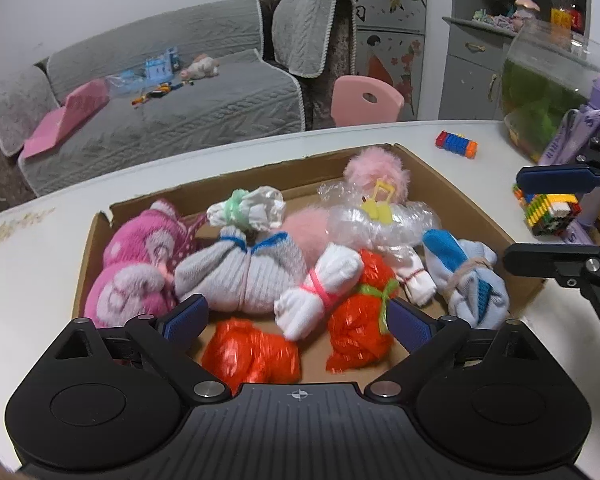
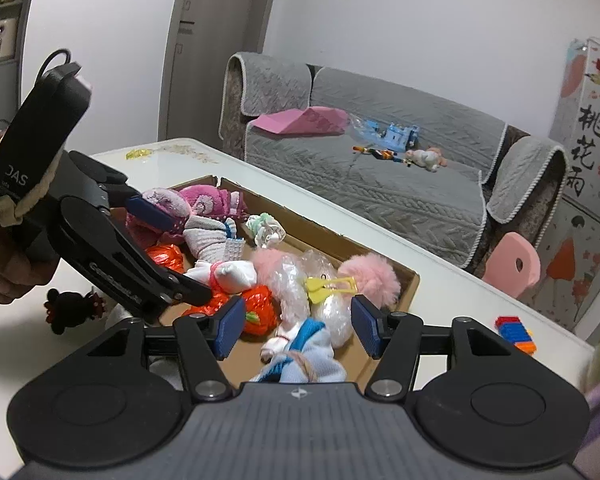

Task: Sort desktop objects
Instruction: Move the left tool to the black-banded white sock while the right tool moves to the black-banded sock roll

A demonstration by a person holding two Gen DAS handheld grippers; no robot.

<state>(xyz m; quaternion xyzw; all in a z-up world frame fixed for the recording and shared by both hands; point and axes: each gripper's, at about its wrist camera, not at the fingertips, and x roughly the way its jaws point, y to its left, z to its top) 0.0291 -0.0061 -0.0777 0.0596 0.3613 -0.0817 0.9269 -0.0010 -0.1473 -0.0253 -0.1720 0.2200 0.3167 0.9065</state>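
Observation:
An open cardboard box on the white table holds several tied bundles. Among them are a pink plush one, a grey-white sock roll, a white sock with a pink band, two orange bundles and a light-blue sock bundle. My left gripper hangs open and wide over the box's near edge, touching nothing. My right gripper is open above the blue sock bundle, pads clear of it. Each gripper shows in the other's view: the right gripper and the left gripper.
Bubble wrap with a yellow clip and a pink fluffy ball lie at the box's far end. Toy bricks, a block model and a fish tank stand to the right. A black doll lies beside the box.

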